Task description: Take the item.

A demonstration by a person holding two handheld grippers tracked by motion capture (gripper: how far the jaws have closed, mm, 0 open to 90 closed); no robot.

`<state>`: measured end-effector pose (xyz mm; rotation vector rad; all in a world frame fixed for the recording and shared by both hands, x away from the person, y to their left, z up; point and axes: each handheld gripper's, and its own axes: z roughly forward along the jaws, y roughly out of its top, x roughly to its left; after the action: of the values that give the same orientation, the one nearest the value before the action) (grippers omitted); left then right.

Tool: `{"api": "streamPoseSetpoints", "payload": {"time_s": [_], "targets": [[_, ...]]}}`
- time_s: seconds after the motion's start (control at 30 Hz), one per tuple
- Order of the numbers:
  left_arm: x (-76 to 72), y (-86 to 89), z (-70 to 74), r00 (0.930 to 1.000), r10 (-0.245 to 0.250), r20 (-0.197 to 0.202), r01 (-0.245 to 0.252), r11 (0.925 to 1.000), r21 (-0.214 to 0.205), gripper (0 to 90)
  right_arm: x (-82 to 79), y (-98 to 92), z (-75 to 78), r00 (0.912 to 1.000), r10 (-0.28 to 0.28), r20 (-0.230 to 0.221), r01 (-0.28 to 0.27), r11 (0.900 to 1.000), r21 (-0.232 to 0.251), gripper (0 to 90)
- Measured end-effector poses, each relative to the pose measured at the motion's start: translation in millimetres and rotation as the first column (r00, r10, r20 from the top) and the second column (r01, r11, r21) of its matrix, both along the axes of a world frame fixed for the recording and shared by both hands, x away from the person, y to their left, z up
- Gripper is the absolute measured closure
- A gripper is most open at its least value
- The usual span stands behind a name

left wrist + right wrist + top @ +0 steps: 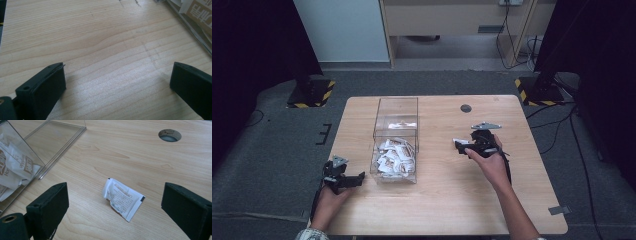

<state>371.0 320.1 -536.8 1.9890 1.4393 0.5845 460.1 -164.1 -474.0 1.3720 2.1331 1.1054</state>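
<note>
A clear plastic box [396,112] with two compartments stands on the wooden table [437,200]. Its near compartment holds several white sachets [394,156]. One white sachet [122,198] lies alone on the table to the right of the box, printed side up, and it appears in the high view as a white sachet [460,141] at the right gripper's tips. My right gripper [115,206] hovers over it, open, jaws wide on either side and not touching it. My left gripper [357,179] rests near the box's front left corner, open over bare wood [117,82].
A round cable hole [466,108] sits in the table behind the right gripper. The box wall [40,167] lies close to the right gripper's left jaw. Black stands with striped bases [312,92] flank the table on the floor.
</note>
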Motion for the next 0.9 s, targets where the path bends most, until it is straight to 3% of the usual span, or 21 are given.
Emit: {"api": "streamPoseSetpoints", "payload": {"time_s": [0.57, 0.9], "targets": [[0.0, 0.0, 0.0, 1.0, 0.0, 0.0, 0.0, 1.0, 0.0, 0.0, -21.9, -10.3, -1.3, 0.9999, 0.015, -0.002, -0.015, 0.9997, -0.017, 6.7], [0.2, -0.3, -0.1, 1.0, 0.0, 0.001, 0.0, 1.0, -0.001, 0.0, -37.5, -12.9, -10.6, 1.0, 0.008, -0.005, -0.008, 0.9997, -0.022, 6.8]]}}
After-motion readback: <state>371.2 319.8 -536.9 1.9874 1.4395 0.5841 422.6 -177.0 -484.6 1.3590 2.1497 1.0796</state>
